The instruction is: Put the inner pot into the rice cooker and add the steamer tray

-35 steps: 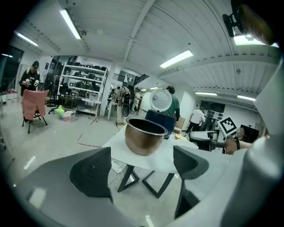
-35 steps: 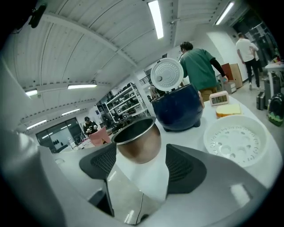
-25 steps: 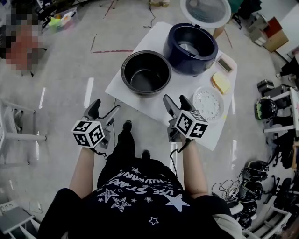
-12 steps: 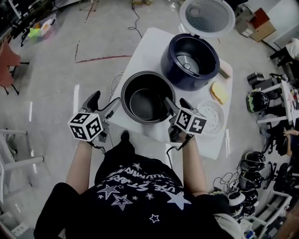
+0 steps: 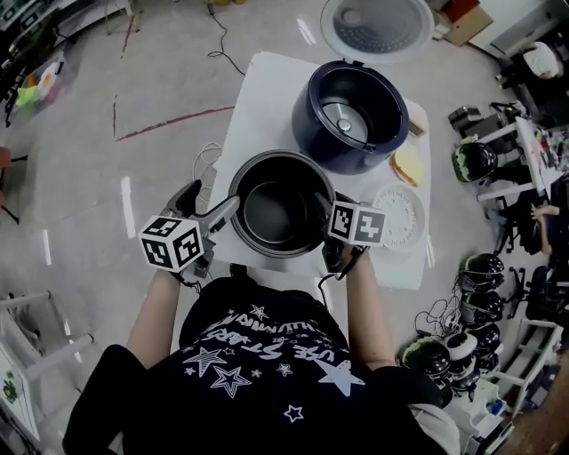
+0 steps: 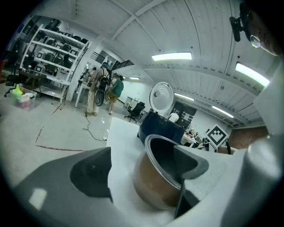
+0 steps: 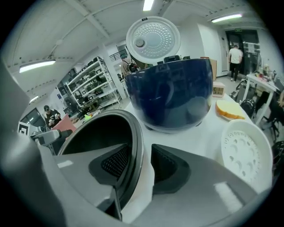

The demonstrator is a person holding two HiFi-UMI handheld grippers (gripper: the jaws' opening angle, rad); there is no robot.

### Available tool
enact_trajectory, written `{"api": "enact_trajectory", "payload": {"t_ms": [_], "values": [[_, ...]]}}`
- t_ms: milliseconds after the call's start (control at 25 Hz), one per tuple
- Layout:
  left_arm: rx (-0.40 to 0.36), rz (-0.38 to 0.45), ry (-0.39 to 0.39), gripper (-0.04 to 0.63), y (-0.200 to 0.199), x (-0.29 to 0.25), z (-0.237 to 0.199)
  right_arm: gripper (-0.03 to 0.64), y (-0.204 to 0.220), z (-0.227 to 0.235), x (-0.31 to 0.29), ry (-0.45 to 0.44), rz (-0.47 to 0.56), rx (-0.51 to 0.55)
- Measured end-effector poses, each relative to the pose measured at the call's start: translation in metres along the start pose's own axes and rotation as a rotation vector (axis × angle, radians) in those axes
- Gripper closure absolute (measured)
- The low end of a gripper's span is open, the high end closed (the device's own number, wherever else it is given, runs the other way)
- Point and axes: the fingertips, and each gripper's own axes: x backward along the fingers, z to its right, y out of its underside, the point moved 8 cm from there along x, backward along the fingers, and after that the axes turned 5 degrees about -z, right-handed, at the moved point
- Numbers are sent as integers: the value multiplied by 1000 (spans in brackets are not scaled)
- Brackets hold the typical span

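Note:
The dark inner pot [image 5: 280, 213] stands on the white table [image 5: 260, 98], in front of the dark blue rice cooker [image 5: 354, 114], whose lid [image 5: 378, 25] is swung up. The white steamer tray [image 5: 397, 216] lies to the pot's right. My right gripper [image 5: 329, 206] straddles the pot's right rim [image 7: 133, 133]. Its jaws have just been closing, with one pad inside the pot and the other outside, a sliver of white still showing by the outer pad. My left gripper [image 5: 215, 200] is wide open at the pot's left side [image 6: 153, 181], its right finger [image 6: 195, 165] over the rim.
A yellow sponge [image 5: 407, 165] lies beside the cooker, behind the tray. Helmets [image 5: 471, 160] and gear crowd the floor to the right of the table. A cable [image 5: 206, 158] trails off the table's left edge. People stand far back in the room [image 6: 103, 91].
Both grippers have come forward to the pot: the left to its left side, the right down over its right rim. The right jaws have narrowed around the rim.

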Motion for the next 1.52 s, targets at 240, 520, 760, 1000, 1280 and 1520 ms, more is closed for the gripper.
{"api": "enact_trajectory", "payload": {"t_ms": [240,520,760,1000,1280,1520], "values": [[20,-37,38,164,-5,-16,1,494,-1,1,1,33,-19,-15],[-44,-184,100,164,-4,-44,12,545,-5,-4,-2,130,-65,91],[-92,-323,96,218,2,-62,17,546,-6,-5,-1,146,-70,73],[-63,-366,74,366,8,-59,16,543,-9,-16,3,128,-48,104],[-37,-359,-43,483,-7,-53,2,534,-23,-35,10,129,13,145],[-69,-229,-70,506,-55,-32,2,535,-44,-58,31,109,106,175]]}}
